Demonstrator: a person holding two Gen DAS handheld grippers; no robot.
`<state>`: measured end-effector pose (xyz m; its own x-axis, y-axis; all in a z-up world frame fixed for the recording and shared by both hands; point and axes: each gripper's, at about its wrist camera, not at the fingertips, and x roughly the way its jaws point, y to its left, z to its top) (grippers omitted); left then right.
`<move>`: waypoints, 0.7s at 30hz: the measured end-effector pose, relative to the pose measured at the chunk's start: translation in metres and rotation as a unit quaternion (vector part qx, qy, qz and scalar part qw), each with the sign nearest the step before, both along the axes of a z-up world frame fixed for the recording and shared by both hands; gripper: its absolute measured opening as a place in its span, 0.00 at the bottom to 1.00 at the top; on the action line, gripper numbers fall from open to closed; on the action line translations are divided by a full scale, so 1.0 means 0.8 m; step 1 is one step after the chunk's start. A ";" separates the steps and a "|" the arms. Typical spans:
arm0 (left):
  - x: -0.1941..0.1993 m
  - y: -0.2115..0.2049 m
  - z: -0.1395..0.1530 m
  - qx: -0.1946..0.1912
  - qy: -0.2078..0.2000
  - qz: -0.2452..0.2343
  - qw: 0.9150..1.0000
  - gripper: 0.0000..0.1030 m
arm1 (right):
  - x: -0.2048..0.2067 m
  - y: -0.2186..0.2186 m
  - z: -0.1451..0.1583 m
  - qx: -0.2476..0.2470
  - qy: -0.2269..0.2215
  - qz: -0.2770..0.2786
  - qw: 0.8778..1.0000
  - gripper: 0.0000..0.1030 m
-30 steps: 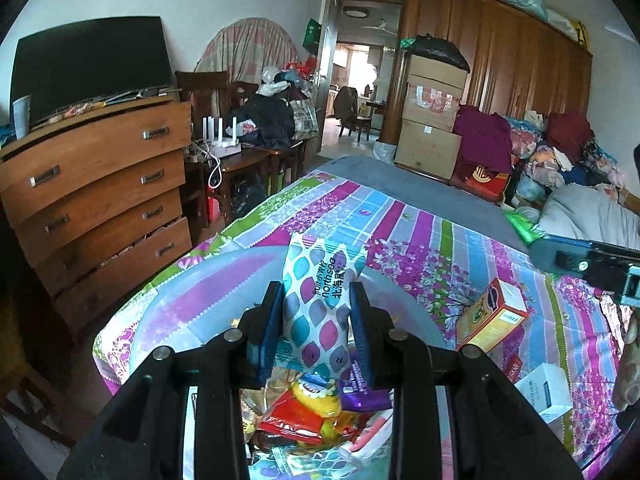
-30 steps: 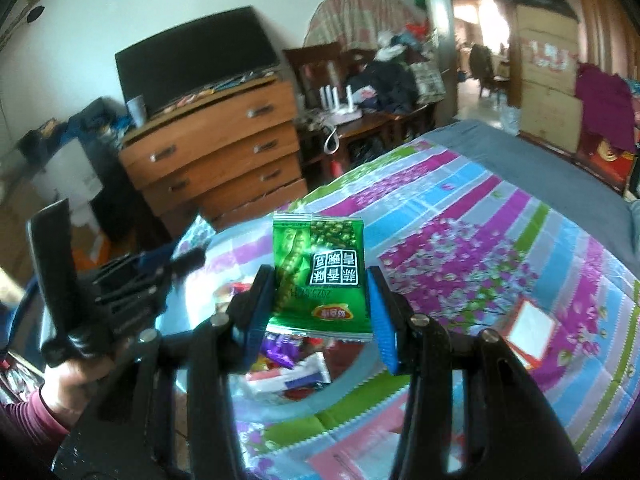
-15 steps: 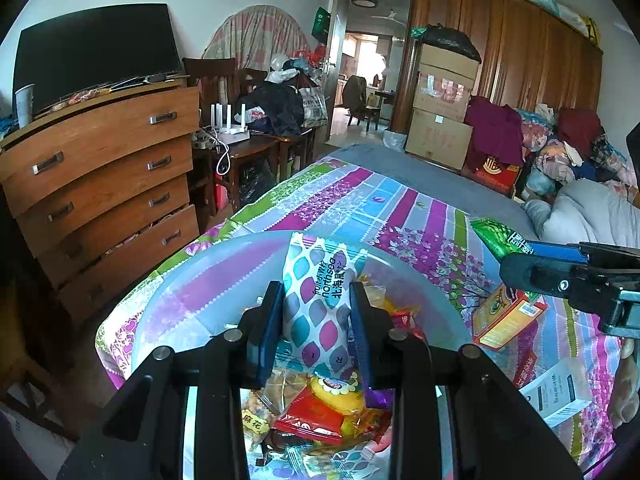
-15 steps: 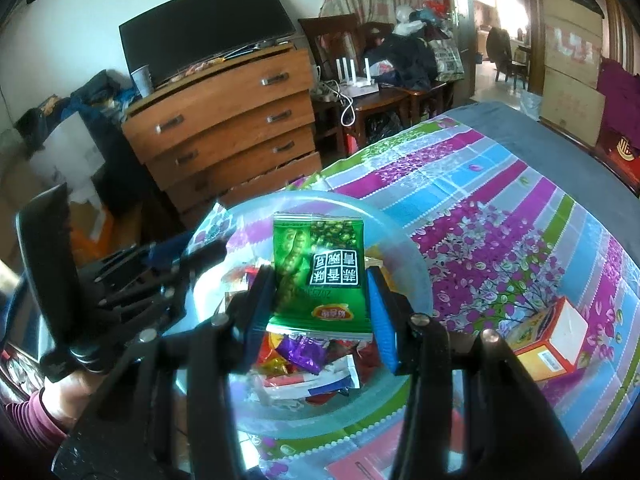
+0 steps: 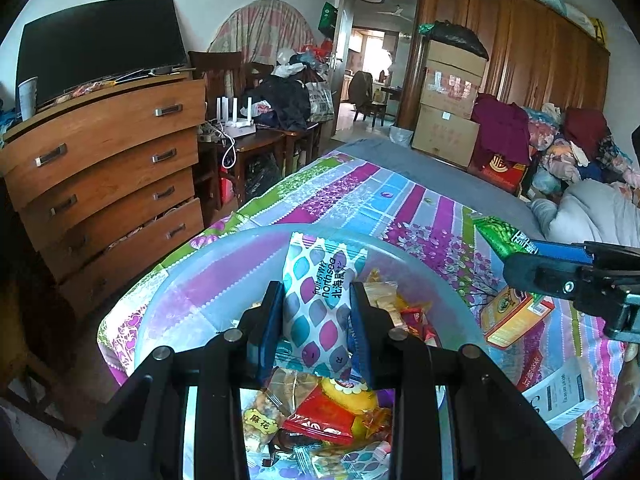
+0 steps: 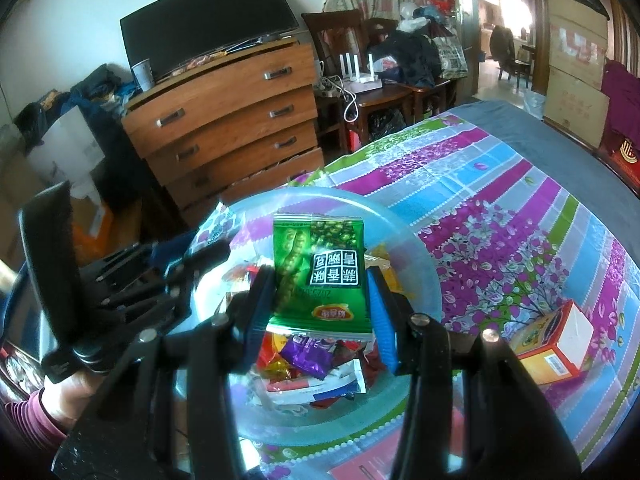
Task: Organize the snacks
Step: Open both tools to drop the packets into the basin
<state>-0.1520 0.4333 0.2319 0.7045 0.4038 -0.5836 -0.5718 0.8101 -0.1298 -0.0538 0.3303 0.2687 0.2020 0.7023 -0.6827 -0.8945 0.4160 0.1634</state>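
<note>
My left gripper (image 5: 316,316) holds a snack packet (image 5: 318,300) upright above the bowl (image 5: 188,280), which sits on the bed's spread (image 5: 400,204) near its corner. My right gripper (image 6: 322,312) holds a second packet (image 6: 320,268) over the same bowl. More snacks (image 5: 320,412) lie inside it. To the bowl's right lies a carton (image 6: 554,344); beyond the bed stands a dresser (image 5: 104,168).

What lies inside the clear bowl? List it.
The clear bowl holds a heap of wrapped snacks: a purple packet, a red packet, a yellow one. Lower layers are covered by the pile and grippers.
</note>
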 end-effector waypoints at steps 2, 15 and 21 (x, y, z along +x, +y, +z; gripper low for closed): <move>0.000 0.001 -0.001 -0.001 0.001 0.001 1.000 0.32 | 0.000 0.000 0.000 -0.001 -0.001 0.001 1.000 0.45; 0.001 0.008 -0.011 -0.004 0.011 0.006 1.000 0.34 | -0.002 0.010 -0.005 -0.004 0.003 0.008 1.000 0.47; 0.002 0.014 -0.016 -0.004 0.017 0.015 1.000 0.48 | -0.002 0.010 -0.003 -0.002 0.006 0.007 1.000 0.54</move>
